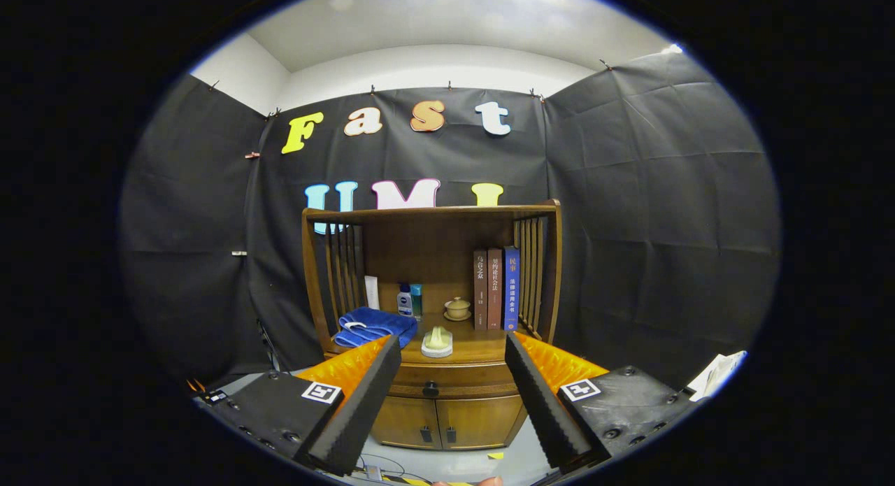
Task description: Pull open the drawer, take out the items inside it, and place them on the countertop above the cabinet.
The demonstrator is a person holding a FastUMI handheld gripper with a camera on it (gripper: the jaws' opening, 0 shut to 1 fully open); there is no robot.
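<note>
The hand-held gripper (pixel 453 395) hangs in the air in front of a brown wooden cabinet (pixel 447 419) that stands against the black cloth wall, and its 2 fingers (pixel 360 402) are spread wide with nothing between them. Framed in the gap between the fingers is the task's thing, a shallow wooden drawer (pixel 447 382) with a small dark round knob (pixel 431 387) at its middle; it sits shut, flush with the cabinet front, directly under the countertop (pixel 475 346) and directly above 2 closed cupboard doors (pixel 447 422), each with a small dark handle near the centre seam. The drawer lies well beyond the fingertips, apart from them. On the countertop, a folded blue towel (pixel 374 326) lies toward the left, just beyond the left finger's tip, and a pale cream lidded dish (pixel 438 341) stands near the front edge above the knob. Farther back stand a small blue-and-white bottle (pixel 405 301) with a second, teal bottle beside it, a small tan lidded cup on a saucer (pixel 458 308), and 3 upright books (pixel 496 289), 2 brown and 1 blue, close to the slatted right side. A wooden hutch with slatted sides and a flat top (pixel 433 212) rises over the countertop. A fingertip shows at the very bottom, beneath the gripper.
</note>
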